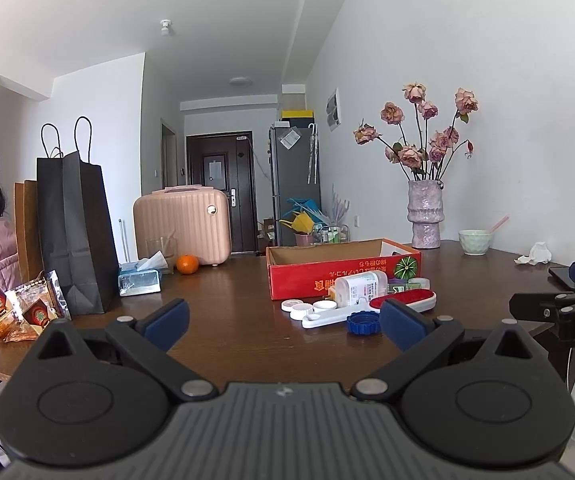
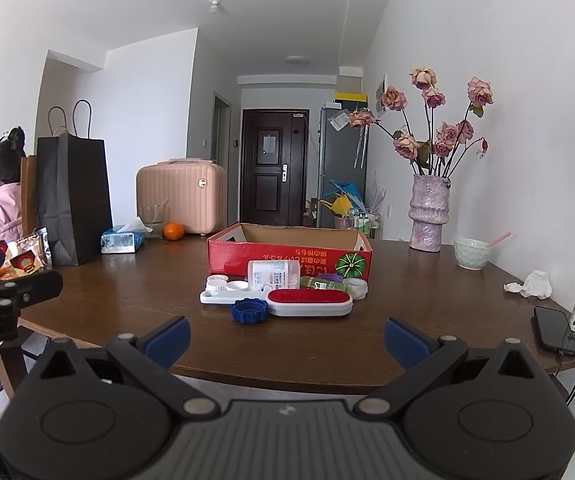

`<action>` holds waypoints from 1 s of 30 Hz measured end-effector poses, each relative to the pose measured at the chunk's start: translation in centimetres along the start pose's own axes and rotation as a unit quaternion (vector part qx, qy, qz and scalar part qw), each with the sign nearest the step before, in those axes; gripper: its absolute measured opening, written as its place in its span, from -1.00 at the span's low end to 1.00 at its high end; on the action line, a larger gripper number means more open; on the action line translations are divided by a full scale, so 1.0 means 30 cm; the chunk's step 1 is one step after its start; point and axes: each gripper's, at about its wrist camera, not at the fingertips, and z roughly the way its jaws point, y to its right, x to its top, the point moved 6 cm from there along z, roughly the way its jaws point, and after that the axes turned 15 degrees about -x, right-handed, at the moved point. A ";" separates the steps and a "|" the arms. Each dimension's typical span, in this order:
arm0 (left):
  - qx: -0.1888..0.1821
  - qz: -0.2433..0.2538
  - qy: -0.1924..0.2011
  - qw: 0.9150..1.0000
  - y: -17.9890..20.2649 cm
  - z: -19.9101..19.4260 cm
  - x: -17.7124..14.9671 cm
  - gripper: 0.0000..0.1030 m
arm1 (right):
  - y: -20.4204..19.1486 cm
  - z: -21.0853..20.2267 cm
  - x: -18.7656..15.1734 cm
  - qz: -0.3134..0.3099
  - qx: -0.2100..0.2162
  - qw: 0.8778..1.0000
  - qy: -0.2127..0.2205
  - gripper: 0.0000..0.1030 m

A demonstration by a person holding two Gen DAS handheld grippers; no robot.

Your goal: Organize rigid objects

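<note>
A red cardboard box [image 2: 287, 254] stands open on the brown table [image 2: 127, 300]. In front of it lie small rigid items: a white lint brush with a red pad [image 2: 309, 302], a blue ring-shaped lid [image 2: 248, 311], a white bottle on its side [image 2: 273, 274], white caps [image 2: 217, 282], a clear tape roll [image 2: 354, 287]. The same box [image 1: 343, 270], brush [image 1: 403, 302] and blue lid [image 1: 363, 323] show in the left wrist view. My left gripper [image 1: 283, 326] is open and empty above the table. My right gripper [image 2: 287, 342] is open and empty at the table's near edge.
A black paper bag [image 2: 73, 200], tissue pack [image 2: 121, 240], orange [image 2: 173, 231], glass and pink case [image 2: 181, 198] stand at the far left. A vase of roses [image 2: 427, 216], a bowl [image 2: 472, 253], crumpled tissue, a spray bottle and a phone [image 2: 554, 328] are at right. A person [image 2: 3, 204] sits left.
</note>
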 end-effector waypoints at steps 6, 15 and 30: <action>0.000 0.002 0.007 1.000 0.002 -0.001 0.003 1.00 | -0.001 -0.002 0.001 -0.001 0.001 1.000 0.001 1.00; 0.001 0.006 0.016 1.000 -0.004 0.002 0.003 1.00 | -0.004 0.001 -0.002 -0.001 0.003 1.000 -0.003 1.00; -0.001 -0.004 -0.001 1.000 0.000 0.005 -0.011 1.00 | -0.017 0.006 -0.014 -0.002 0.006 1.000 -0.007 1.00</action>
